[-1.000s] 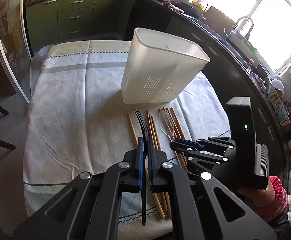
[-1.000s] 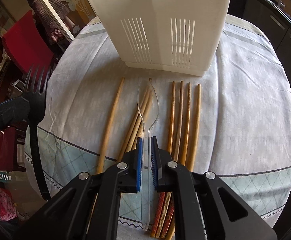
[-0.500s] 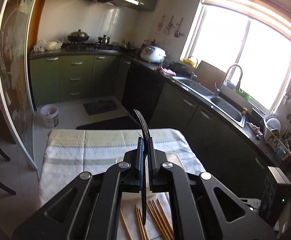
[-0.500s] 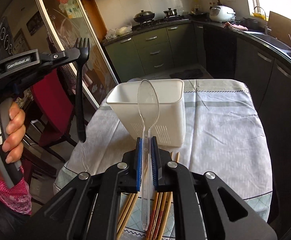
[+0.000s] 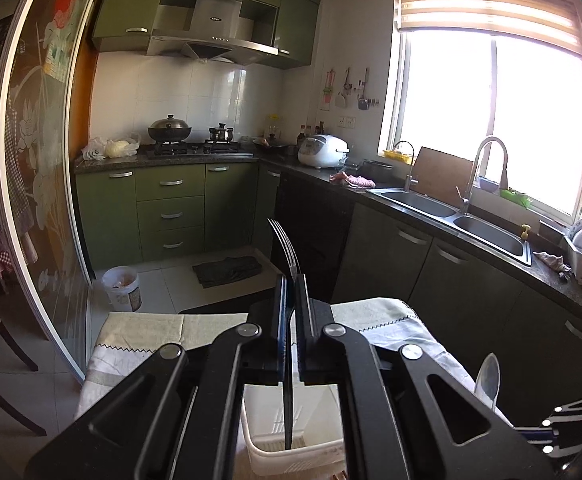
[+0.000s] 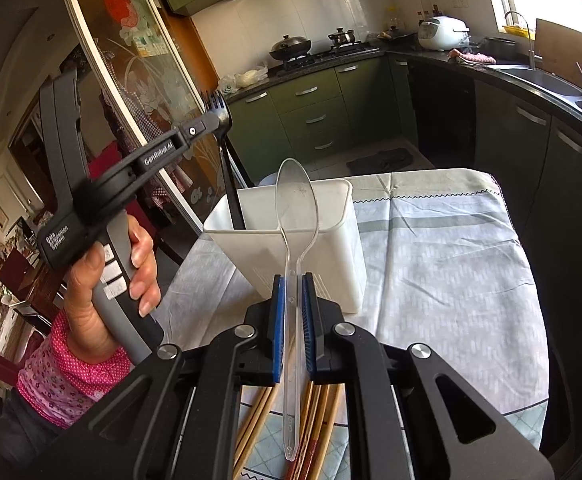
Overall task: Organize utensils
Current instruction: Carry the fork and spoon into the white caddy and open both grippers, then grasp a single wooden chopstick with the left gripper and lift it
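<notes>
At far left of the right wrist view, a hand [image 6: 107, 280] in a pink patterned sleeve wrapped around the grey handle of the left gripper [image 6: 219, 119], clenched on a black fork [image 6: 227, 168] just below the tines. Fork upright, tines up, handle end dipped inside the white utensil bin [image 6: 331, 248] at its left corner; whether touching the bottom, impossible to tell. From the left wrist view, same grasp confirmed: left gripper [image 5: 289, 300] pinched tight on the black fork [image 5: 289, 360] between blue pads, tines rising above the fingers, handle hanging down into the white utensil bin [image 5: 267, 444] directly below. Further right, in the middle of the right wrist view, the right gripper [image 6: 292, 304] closed on a clear plastic spoon [image 6: 296, 216], gripped on the stem, bowl pointing up and overlapping the near wall of the bin in the picture, held above the table. Under that gripper, wooden chopsticks [image 6: 323, 408] lying side by side on the tablecloth [image 6: 451, 264], in front of the bin. In the left wrist view, low at right, the clear plastic spoon [image 5: 487, 380] bowl poking up beside the tips of the right gripper [image 5: 563, 426]. Beyond, to the right, a dark counter with a steel sink [image 5: 451, 216] under a bright window.
</notes>
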Tool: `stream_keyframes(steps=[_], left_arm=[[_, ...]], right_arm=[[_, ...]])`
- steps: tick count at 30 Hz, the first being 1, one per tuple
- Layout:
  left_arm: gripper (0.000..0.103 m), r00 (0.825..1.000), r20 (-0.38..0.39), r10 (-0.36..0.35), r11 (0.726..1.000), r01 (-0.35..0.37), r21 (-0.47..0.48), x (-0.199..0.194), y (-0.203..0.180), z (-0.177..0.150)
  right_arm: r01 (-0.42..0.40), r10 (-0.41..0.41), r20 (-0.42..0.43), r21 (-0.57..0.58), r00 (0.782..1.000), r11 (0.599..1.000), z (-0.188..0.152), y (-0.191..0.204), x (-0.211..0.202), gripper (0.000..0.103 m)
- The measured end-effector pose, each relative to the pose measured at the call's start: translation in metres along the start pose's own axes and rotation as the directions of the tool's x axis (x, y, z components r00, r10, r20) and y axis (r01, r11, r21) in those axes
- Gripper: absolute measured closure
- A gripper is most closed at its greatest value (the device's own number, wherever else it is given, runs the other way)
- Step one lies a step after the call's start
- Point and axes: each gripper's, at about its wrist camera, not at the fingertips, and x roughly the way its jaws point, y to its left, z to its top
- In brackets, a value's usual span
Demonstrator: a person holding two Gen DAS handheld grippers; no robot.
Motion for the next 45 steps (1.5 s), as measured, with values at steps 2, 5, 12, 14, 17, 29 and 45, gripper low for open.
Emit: stream_keyframes(steps=[2,5,12,14,17,29,45], left_arm=[[0.096,1.000,-0.018,0.003,1.000,-0.003,0.009,0.000,0.002,-0.009],[0.074,0.999,-0.041,0.008,1.000,-0.007,0.022,-0.002,0.007,-0.018],[0.070,1.000,-0.017,-0.013,0.999,0.013,-0.034,-0.033,0.025,-0.018],[0.068,1.000,-0.006,-0.017,0.999,0.017,-0.042,-0.046,0.031,-0.017],[0.065,1.000,-0.004,-0.020,0.999,0.019,-0.048,-0.063,0.037,-0.019],[0.065,0.996,-0.091,-0.025,0.998,0.020,-0.051,-0.078,0.048,-0.039],[0.049,0.947,-0.322,-0.016,1.000,0.009,-0.023,-0.072,0.026,-0.062]], right_arm=[[-0.006,0.006,0.015,-0.001,1.000,1.000,0.005,0.001,0.000,0.094],[-0.007,0.008,0.057,-0.013,0.998,1.000,0.015,0.007,-0.001,0.094],[0.034,-0.030,0.278,-0.011,0.960,0.999,0.059,0.019,-0.005,0.094],[0.061,-0.055,0.351,-0.005,0.935,0.998,0.073,0.021,-0.003,0.094],[0.127,-0.110,0.420,-0.013,0.901,0.992,0.093,0.026,0.007,0.094],[0.205,-0.172,0.367,-0.052,0.914,0.977,0.071,0.011,0.076,0.093],[0.242,-0.201,0.348,-0.078,0.916,0.967,0.007,0.002,0.047,0.084]])
